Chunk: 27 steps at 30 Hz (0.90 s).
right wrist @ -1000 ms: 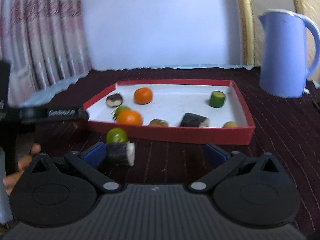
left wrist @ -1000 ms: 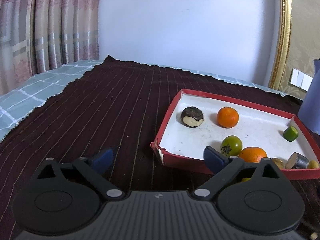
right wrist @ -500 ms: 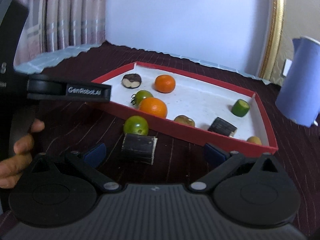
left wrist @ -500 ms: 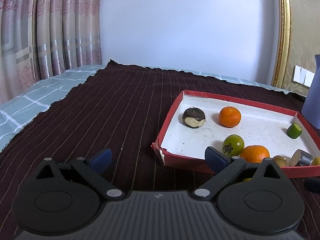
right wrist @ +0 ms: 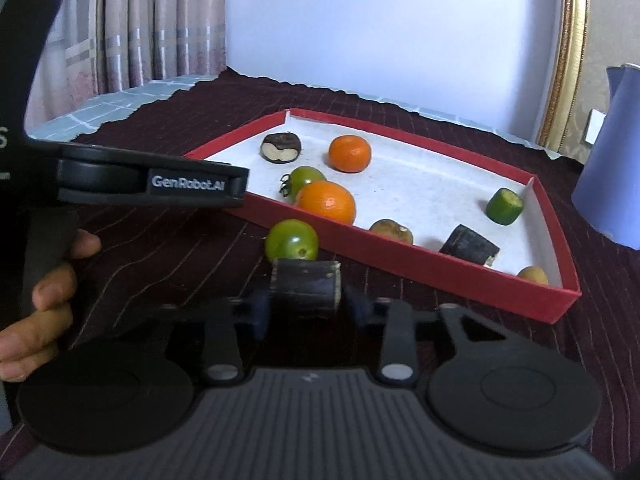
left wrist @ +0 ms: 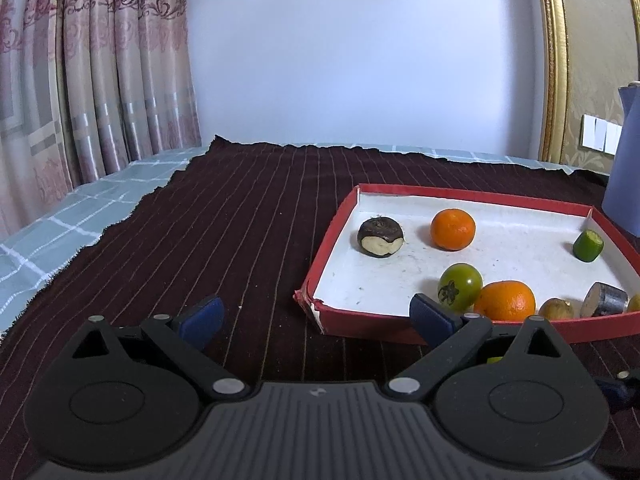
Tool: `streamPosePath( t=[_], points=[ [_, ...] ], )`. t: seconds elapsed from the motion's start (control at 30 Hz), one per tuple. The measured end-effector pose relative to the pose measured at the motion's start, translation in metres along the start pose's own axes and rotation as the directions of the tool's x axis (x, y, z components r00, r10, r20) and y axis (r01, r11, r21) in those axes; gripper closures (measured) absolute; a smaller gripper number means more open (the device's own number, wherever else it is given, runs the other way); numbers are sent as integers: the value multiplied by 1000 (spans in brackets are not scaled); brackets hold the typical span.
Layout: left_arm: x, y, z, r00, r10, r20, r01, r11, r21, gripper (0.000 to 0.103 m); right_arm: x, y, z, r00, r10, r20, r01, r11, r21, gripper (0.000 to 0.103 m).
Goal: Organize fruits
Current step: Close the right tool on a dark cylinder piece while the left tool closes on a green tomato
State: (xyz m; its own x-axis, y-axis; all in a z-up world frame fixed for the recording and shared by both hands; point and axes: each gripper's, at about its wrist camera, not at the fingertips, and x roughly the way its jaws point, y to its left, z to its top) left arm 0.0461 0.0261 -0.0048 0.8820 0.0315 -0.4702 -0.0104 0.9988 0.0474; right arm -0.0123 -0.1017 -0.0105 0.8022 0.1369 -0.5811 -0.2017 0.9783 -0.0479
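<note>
Right tongs (right wrist: 306, 306) closed on dark stub (right wrist: 306, 282) beside tray edge (right wrist: 400, 258).

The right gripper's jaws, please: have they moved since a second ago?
Yes. The right gripper has shut on the dark cane piece, which lies on the cloth just outside the red tray, beside the green tomato.

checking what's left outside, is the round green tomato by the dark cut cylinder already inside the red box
No, the round green tomato sits on the striped cloth just outside the shallow red box's near wall, behind the dark cut cylinder.
</note>
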Motion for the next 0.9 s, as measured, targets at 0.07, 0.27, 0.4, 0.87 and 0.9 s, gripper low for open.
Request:
streamPosePath(
  t=[0.07,0.27,0.4,0.87,0.9],
  points=[
    [0,0,0,1000,-1,0,1,1000,0,3,-2,-3,-1,1000,-13,3,13,1000,4,72],
    [0,1,0,1000,-5,-2,5,1000,-3,3,-13,-28,-8,997,-71,9,71,997,36,72],
    [-1,4,1,999,-53,0,53,998,-17,3,-17,-54,-14,990,-144,7,143,987,77,72],
    [-29,-54,-14,978,-210,6,200,939,280,3,-17,-73,-23,989,-147,11,144,980,140,68],
    [-26,-57,-13,976,-216,-15,212,938,273,3,-17,-73,-23,989,-150,11,147,979,144,57]
  ],
)
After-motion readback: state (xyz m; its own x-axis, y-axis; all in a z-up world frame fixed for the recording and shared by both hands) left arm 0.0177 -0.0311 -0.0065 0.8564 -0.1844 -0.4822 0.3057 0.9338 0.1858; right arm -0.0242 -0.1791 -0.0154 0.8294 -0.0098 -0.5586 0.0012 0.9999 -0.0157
